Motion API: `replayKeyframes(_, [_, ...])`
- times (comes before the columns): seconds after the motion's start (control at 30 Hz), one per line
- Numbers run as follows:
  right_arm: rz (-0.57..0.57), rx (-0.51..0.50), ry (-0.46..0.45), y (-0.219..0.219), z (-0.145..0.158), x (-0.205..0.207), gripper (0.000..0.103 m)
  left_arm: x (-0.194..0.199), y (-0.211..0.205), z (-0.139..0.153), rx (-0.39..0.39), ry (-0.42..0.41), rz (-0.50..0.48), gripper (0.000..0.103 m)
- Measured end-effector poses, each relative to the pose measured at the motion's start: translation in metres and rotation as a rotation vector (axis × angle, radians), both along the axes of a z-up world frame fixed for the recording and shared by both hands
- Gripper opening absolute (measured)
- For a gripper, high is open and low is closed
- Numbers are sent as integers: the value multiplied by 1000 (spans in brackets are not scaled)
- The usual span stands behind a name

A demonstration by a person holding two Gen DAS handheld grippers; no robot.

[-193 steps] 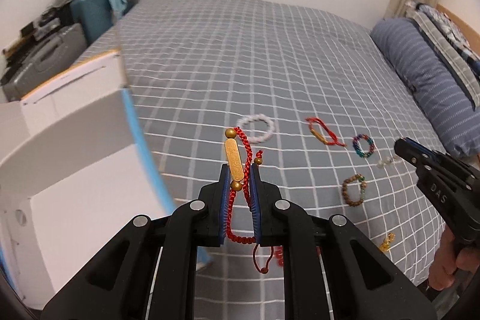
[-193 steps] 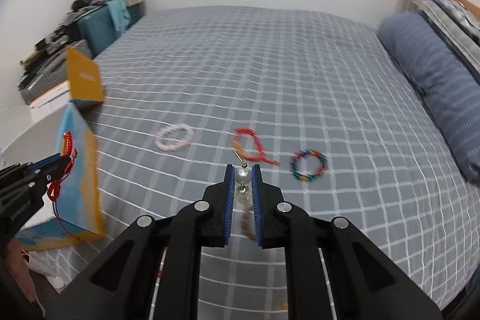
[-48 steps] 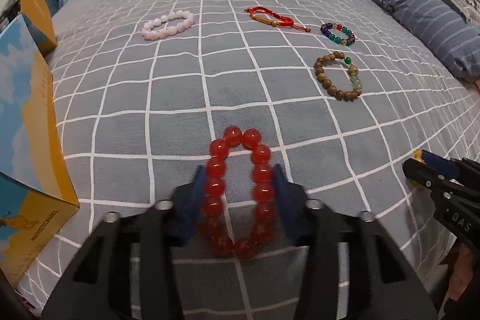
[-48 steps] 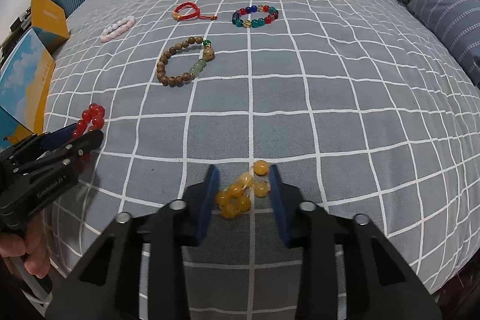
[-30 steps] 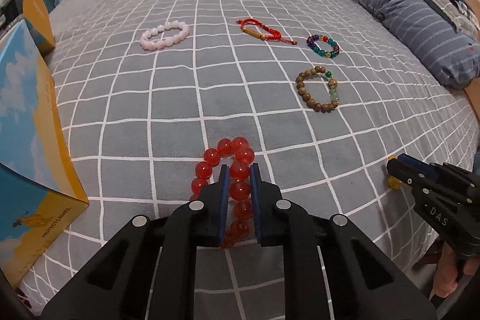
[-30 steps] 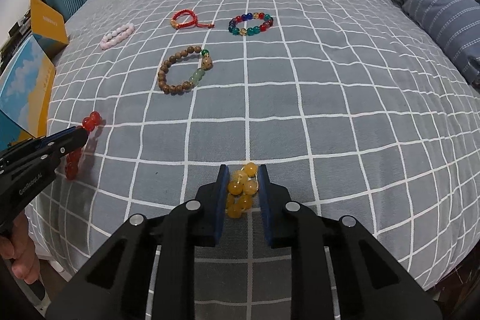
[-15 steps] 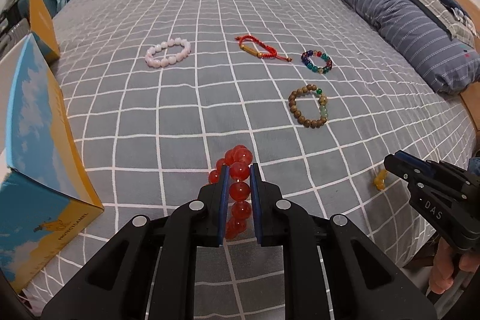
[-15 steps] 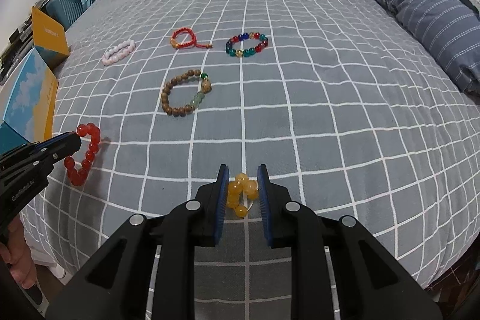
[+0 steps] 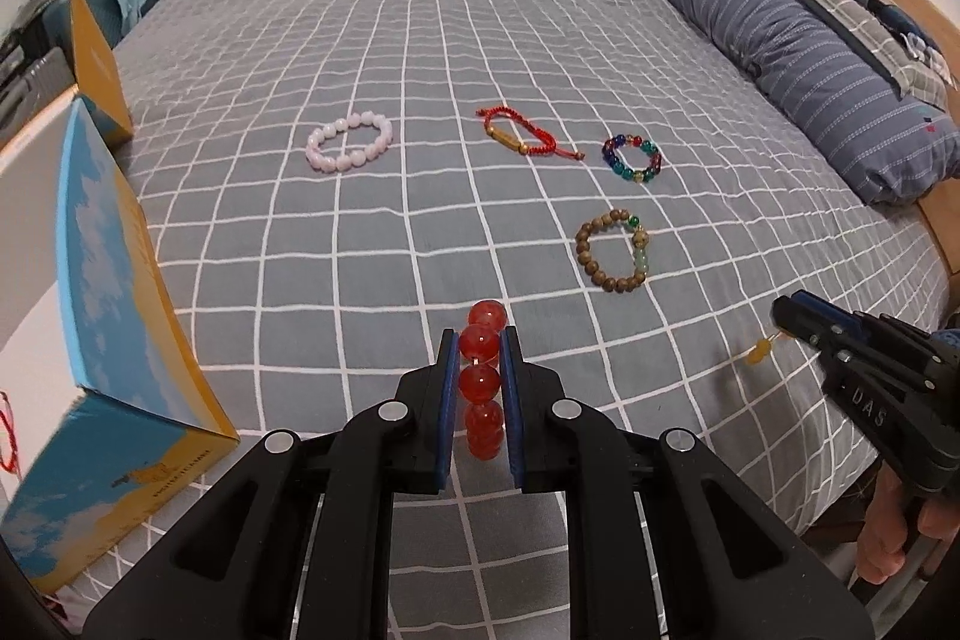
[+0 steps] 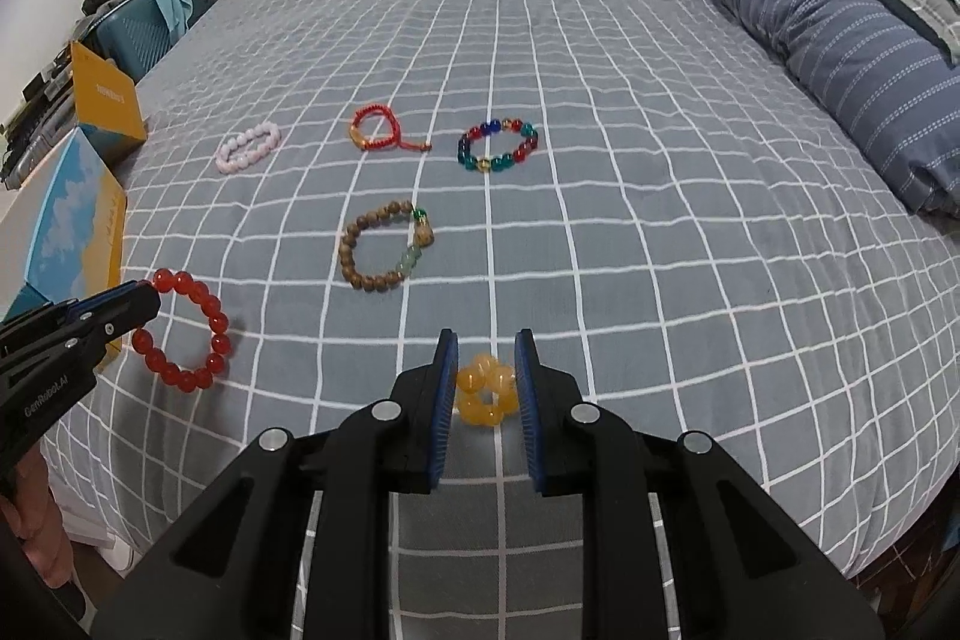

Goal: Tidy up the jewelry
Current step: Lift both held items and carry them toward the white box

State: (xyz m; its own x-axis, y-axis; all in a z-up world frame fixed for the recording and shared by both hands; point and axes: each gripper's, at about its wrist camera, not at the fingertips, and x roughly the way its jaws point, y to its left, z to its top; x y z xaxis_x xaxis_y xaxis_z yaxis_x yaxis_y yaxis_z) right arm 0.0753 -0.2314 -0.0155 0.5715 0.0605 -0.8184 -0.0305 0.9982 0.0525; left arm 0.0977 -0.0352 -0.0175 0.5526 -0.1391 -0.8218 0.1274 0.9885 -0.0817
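My left gripper [image 9: 479,343] is shut on a red bead bracelet [image 9: 480,382] and holds it above the bed; in the right wrist view the bracelet [image 10: 186,328] hangs from the left gripper [image 10: 144,295]. My right gripper [image 10: 485,346] is shut on a yellow bead bracelet [image 10: 486,391], lifted off the bed; it shows in the left wrist view [image 9: 757,351] at the right gripper's tip [image 9: 783,313]. On the grey checked bedspread [image 9: 390,40] lie a pink bead bracelet [image 9: 350,141], a red cord bracelet [image 9: 519,137], a multicolour bead bracelet [image 9: 632,158] and a wooden bead bracelet [image 9: 613,250].
An open blue and yellow box [image 9: 108,280] stands at the bed's left edge, with its lid [image 9: 93,52] raised behind. A striped blue pillow [image 9: 804,58] lies along the right side. Luggage and clutter [image 10: 144,16] stand beyond the bed's left side.
Both grippers have closed on their bracelets and lifted them off the bed, drawing back. The red bracelet now hangs from the left gripper, the yellow one from the right.
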Motion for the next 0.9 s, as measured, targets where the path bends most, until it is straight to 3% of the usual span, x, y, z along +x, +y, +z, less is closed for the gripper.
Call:
replayKeyframes(0.47, [3, -1, -34, 7, 26, 13, 1, 8, 3, 31, 11, -41, 8, 13])
replayKeyframes(0.5, [4, 6, -29, 6, 25, 14, 4, 8, 3, 32, 12, -45, 10, 13])
replayKeyframes(0.53, [6, 21, -22, 4, 24, 14, 12, 8, 3, 33, 13, -47, 11, 13])
replayKeyframes(0.57, [14, 33, -9, 3, 21, 14, 36, 8, 3, 33, 12, -48, 12, 13])
replayKeyframes(0.63, [17, 51, 14, 2, 9, 11, 55, 6, 3, 31, 8, -45, 11, 13])
replayKeyframes(0.9, [25, 14, 138, 13, -46, 8, 52, 1, 6, 19, 7, -24, 13, 13])
